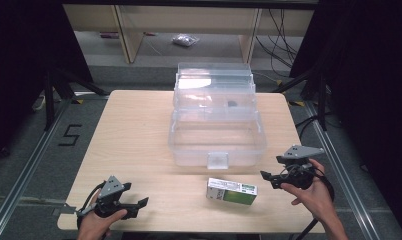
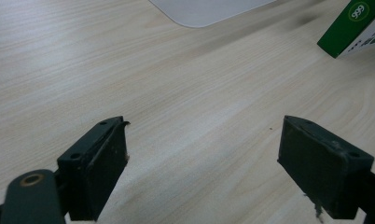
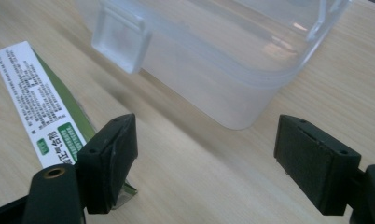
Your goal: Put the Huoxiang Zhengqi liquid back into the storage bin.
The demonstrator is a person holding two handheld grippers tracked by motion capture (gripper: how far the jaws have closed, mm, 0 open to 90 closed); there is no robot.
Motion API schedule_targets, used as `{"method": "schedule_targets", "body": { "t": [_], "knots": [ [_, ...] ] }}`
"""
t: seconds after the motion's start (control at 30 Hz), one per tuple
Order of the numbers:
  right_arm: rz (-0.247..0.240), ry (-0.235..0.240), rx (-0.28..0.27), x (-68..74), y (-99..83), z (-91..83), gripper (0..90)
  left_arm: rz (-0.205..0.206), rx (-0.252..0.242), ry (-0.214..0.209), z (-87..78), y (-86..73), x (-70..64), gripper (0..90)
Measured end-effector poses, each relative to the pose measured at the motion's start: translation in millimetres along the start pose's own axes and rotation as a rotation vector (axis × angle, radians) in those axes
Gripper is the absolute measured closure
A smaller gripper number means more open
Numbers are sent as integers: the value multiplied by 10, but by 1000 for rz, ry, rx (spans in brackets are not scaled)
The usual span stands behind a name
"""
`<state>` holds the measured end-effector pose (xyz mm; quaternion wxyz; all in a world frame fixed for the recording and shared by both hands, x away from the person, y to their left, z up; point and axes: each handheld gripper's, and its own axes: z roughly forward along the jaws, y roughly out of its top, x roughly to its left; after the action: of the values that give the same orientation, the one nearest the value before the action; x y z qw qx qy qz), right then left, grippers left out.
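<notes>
The right gripper [image 1: 267,176], jaws spread, should approach the green-white box [image 1: 232,191] at its 9 o'clock and pinch its short sides squarely.

The left gripper [image 1: 143,202] also has its jaws spread and holds nothing.

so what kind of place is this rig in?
Probably a lab or test bay, not a home: a wooden table on grey carpet with metal floor rails, a taped "5" marker, and loose cables.

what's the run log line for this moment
left gripper: open, empty, over table | right gripper: open, beside green-white box | clear bin: lid open, box not in
</notes>
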<state>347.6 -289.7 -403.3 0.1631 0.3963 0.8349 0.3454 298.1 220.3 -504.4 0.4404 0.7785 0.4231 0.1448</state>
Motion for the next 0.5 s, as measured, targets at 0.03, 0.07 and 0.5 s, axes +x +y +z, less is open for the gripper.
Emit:
{"method": "schedule_targets", "body": {
  "t": [0.03, 0.07, 0.5],
  "knots": [
    [0, 0, 0, 0, 0, 0, 225, 2, -1, -5, 1, 1, 3, 148],
    [-25, 7, 8, 22, 33, 7, 225, -1, -2, -3, 1, 1, 2, 149],
    [-116, 84, -3, 208, 248, -22, 225, 3, -2, -5, 0, 2, 4, 149]
  ]
}}
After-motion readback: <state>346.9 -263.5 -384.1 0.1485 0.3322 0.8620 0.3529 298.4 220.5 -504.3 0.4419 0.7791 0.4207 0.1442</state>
